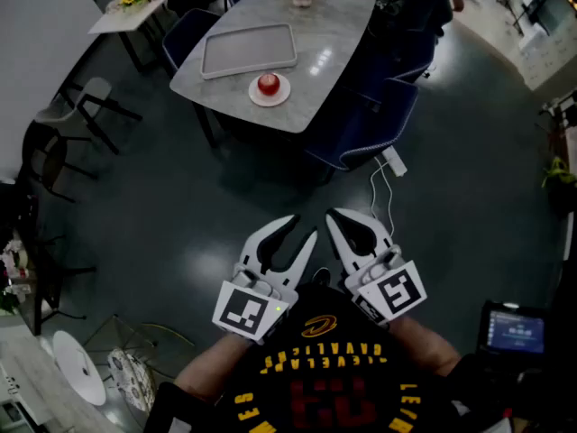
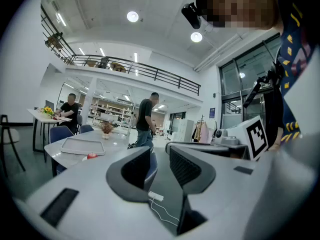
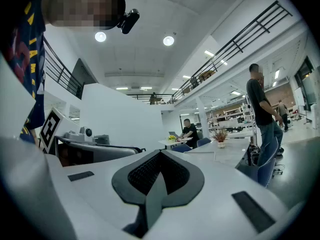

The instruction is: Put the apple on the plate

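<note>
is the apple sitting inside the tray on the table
No, the apple sits on the small white plate, next to the tray and not in it.

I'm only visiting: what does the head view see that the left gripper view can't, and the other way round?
Only the head view: both grippers from above, side by side, with the left gripper open and the right gripper shut, and a lit screen by the person's arm. Only the left gripper view: the ceiling lights and the balcony railing. Both views: the table, the tray and the red apple.
</note>
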Tool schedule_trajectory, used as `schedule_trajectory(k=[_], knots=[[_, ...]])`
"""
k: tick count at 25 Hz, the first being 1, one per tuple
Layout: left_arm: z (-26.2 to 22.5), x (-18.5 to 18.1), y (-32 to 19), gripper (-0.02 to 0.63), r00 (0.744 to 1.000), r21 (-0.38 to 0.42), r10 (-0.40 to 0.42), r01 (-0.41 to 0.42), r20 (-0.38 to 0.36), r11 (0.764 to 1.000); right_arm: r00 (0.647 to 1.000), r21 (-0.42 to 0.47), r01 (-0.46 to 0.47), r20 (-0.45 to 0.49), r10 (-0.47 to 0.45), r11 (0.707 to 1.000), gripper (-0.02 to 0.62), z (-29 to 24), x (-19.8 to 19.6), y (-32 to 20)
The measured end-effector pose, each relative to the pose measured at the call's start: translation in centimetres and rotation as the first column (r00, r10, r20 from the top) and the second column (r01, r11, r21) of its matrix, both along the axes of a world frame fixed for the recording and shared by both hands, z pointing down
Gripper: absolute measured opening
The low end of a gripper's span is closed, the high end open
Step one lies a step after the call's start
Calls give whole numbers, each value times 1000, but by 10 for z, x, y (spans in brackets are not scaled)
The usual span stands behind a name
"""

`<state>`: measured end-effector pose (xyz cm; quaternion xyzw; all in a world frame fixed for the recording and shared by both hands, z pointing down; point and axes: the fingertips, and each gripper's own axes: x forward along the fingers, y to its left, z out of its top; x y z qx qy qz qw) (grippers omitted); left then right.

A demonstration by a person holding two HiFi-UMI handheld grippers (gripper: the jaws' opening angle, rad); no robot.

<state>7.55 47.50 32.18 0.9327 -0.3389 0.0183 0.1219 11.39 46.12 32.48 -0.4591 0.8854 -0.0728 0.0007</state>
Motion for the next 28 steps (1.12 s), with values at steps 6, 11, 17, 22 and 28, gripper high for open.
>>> schedule_trajectory(k=[6, 11, 17, 22, 28], knots=[[0, -17, -16, 126, 1000, -9, 13, -13, 1, 1000, 1000, -17, -15, 20, 16, 1000, 8, 0, -17, -16], [-1, -48, -44, 126, 1000, -18, 26, -26, -15, 1000, 996, -61, -64, 55, 67, 996, 8, 5, -42, -42], [6, -101, -79, 126, 998, -45, 47, -49, -45, 998, 989, -92, -132, 47, 137, 987, 8, 14, -85, -72], [8, -139, -104, 126, 994, -73, 44, -51, -97, 996, 987, -126, -158, 17, 161, 979, 9, 25, -120, -87], [26, -164, -123, 126, 990, -142, 41, -61, -136, 988, 983, -160, -182, -18, 182, 970, 9, 31, -140, -103]])
